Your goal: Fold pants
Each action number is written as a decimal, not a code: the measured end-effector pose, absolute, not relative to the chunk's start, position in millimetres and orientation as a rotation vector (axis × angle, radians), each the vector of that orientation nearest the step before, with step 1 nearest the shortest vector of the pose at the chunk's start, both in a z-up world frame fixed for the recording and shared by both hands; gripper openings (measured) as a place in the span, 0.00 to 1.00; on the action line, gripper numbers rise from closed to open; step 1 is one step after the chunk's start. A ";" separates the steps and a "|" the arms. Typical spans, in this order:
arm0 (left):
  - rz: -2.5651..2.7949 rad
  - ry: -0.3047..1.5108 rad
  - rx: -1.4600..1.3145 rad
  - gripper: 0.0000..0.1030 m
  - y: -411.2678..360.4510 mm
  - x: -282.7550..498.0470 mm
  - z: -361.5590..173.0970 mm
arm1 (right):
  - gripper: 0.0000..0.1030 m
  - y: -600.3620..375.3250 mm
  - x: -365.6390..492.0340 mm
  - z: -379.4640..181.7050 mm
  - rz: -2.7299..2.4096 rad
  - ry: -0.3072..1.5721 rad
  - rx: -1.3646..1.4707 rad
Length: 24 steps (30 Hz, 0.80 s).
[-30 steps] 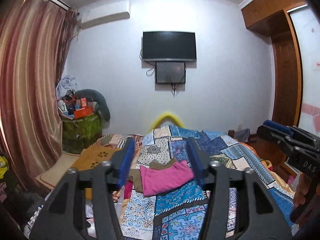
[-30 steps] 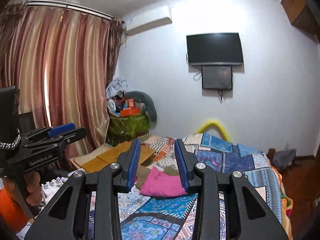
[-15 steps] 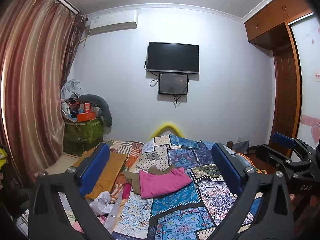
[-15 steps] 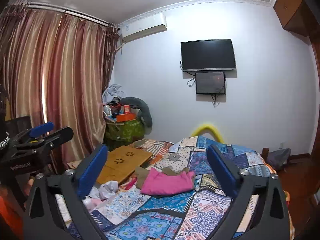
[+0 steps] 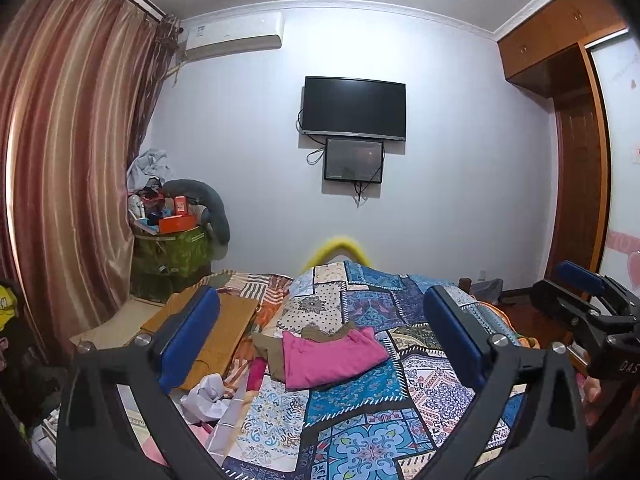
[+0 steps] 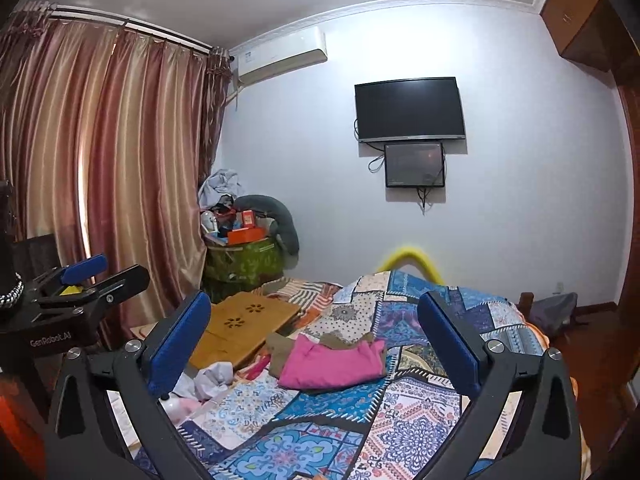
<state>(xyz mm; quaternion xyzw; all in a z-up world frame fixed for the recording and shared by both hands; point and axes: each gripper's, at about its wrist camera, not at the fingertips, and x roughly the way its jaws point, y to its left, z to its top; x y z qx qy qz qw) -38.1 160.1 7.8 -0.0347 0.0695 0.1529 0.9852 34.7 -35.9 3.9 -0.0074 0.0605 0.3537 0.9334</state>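
Note:
Folded pink pants (image 5: 330, 356) lie on top of an olive-brown garment (image 5: 269, 350) on the patchwork bedspread (image 5: 360, 432); both show in the right wrist view too, the pink pants (image 6: 334, 364) over the olive garment (image 6: 280, 350). My left gripper (image 5: 320, 340) is open and empty, held above the near part of the bed, well short of the clothes. My right gripper (image 6: 314, 344) is open and empty, likewise back from the clothes. Each gripper appears at the edge of the other's view.
A wooden lap tray (image 6: 244, 330) and crumpled white paper (image 6: 212, 378) lie left of the clothes. A green bin piled with clutter (image 6: 244, 256) stands by the curtain (image 6: 108, 180). A TV (image 6: 410, 108) hangs on the far wall. A wardrobe (image 5: 576, 180) is on the right.
Both grippers have opened wide from a narrow gap. Both have drawn back and tilted up a little. The clothes have not moved.

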 end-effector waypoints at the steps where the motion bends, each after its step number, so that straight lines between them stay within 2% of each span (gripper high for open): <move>1: 0.309 0.141 -0.071 1.00 160.4 -37.7 7.2 | 1.00 -36.7 34.8 3.6 0.722 0.125 -0.012; 24: 0.289 0.161 -0.056 1.00 157.3 -34.5 4.0 | 1.00 -38.6 37.5 2.7 0.710 0.168 -0.007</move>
